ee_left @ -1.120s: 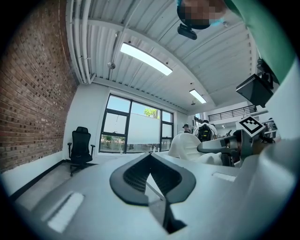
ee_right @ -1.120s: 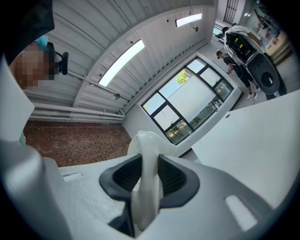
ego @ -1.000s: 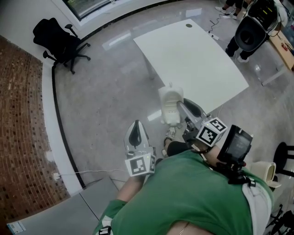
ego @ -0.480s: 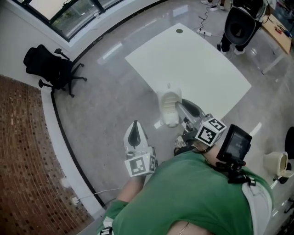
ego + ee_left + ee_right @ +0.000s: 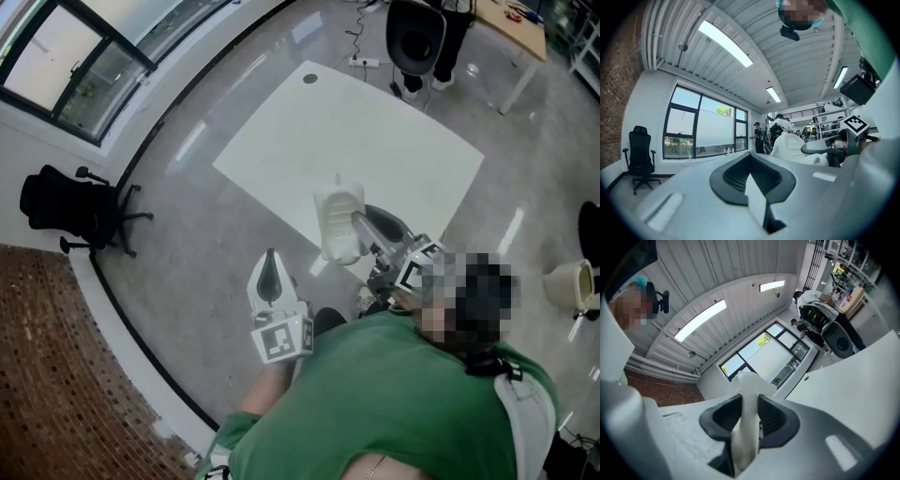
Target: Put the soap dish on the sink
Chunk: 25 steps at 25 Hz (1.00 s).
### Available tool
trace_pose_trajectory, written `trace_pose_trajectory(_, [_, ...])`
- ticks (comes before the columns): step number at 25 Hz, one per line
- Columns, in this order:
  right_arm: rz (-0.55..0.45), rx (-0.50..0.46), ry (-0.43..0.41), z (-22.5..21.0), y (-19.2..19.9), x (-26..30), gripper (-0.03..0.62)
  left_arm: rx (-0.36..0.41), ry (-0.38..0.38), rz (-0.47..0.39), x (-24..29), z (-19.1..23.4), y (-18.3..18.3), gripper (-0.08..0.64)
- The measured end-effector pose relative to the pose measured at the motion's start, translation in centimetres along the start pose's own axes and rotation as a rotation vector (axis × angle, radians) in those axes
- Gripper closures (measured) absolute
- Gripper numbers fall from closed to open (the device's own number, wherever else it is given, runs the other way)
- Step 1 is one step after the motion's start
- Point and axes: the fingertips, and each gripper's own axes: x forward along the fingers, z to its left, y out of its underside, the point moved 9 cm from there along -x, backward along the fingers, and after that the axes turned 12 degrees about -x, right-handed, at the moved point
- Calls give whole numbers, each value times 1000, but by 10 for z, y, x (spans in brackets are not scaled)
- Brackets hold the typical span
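Fingers of the right gripper [image 5: 360,221] pinch a white plastic soap dish [image 5: 339,217] by its rim, at the white tabletop's [image 5: 375,131] near edge; left gripper [image 5: 271,264] closed, empty. So thin a hold risks the dish slipping floorward.

The soap dish [image 5: 339,223] is white, oblong and glossy, with a raised rim and a small nub at its far end. It is held off the ground, clamped at one end between the jaws of the right hand-held gripper [image 5: 357,221]. It is tilted, above the near edge of the white desk [image 5: 375,150]. In the right gripper view it shows edge-on.
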Motion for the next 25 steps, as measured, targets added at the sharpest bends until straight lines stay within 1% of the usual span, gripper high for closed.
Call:
trace_pose_trajectory(2, [-40, -11, 60, 22, 28, -21, 484, 5, 73, 10, -18, 15, 12, 560])
trace_pose_trajectory(4, [-71, -20, 112, 42, 60, -38, 485, 6, 129, 21, -37, 33, 26, 560])
trace_pose_trajectory(6, [-93, -35, 158, 54, 79, -44, 485, 10, 198, 25, -42, 47, 37, 560])
trace_pose_trajectory(11, [-175, -54, 310, 67, 91, -51, 485, 10, 372, 35, -15, 62, 44, 560])
trace_pose_trajectory(14, [-210, -67, 385, 66, 89, -53, 484, 3, 451, 40, 9, 60, 44, 560])
trace_pose_trajectory(17, [-239, -76, 461, 71, 86, -41, 485, -4, 533, 49, 34, 67, 36, 560])
trace_pose_trajectory(21, [-273, -85, 547, 77, 90, -26, 484, -19, 609, 59, 57, 81, 32, 560])
trace_pose_trajectory(25, [-306, -96, 619, 84, 92, -20, 484, -30, 662, 88, 71, 87, 31, 560])
